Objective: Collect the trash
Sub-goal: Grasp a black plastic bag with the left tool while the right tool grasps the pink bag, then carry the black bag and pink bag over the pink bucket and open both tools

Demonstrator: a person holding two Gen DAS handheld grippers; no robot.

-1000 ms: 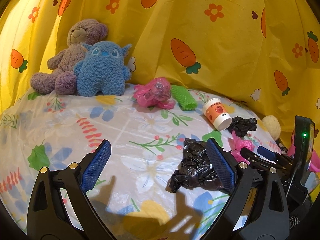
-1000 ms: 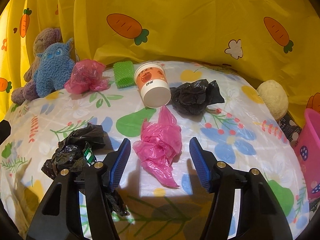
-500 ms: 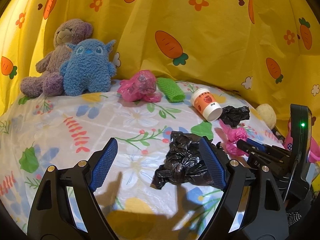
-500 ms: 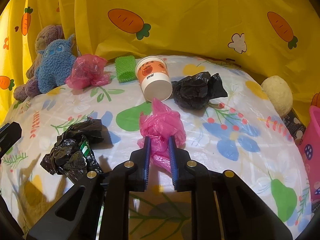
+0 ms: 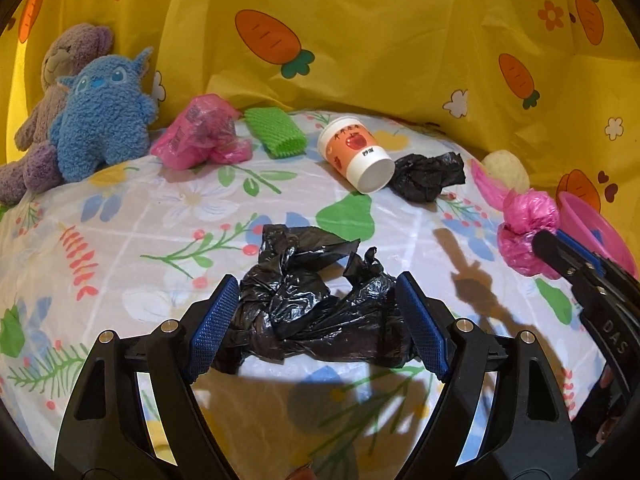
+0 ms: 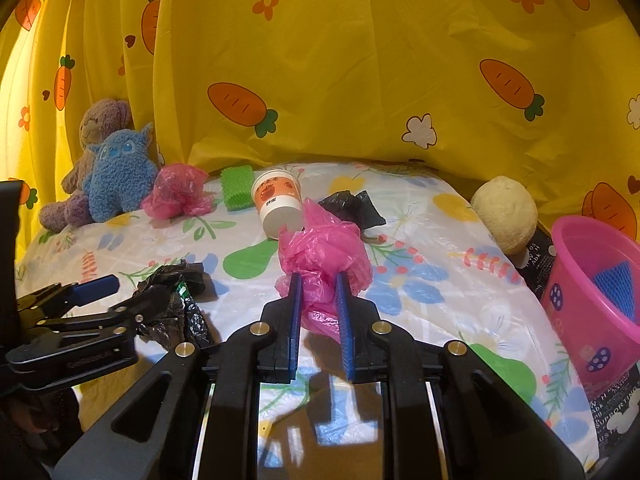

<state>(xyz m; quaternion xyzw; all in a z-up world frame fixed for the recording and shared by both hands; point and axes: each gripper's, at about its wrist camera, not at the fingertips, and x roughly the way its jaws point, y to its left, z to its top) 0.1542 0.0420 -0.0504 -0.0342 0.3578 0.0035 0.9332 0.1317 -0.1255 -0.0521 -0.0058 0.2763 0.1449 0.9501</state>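
**Pink bag pinched, black bag straddled**

My right gripper [image 6: 318, 304] is clamped narrow on a crinkly pink bag [image 6: 322, 252], which hides part of the paper cup [image 6: 278, 202] ahead. My left gripper [image 5: 316, 320] stands wide around a crumpled black bag [image 5: 308, 308] on the table [image 5: 160, 220]; whether its pads touch, I cannot tell. A second black bag [image 5: 426, 176] lies far ahead, right of that cup.

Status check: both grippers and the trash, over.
Right gripper shut on pink bag, lifted. Left gripper open, just narrowed, straddling black bag. Pink bin to the right, path clear.
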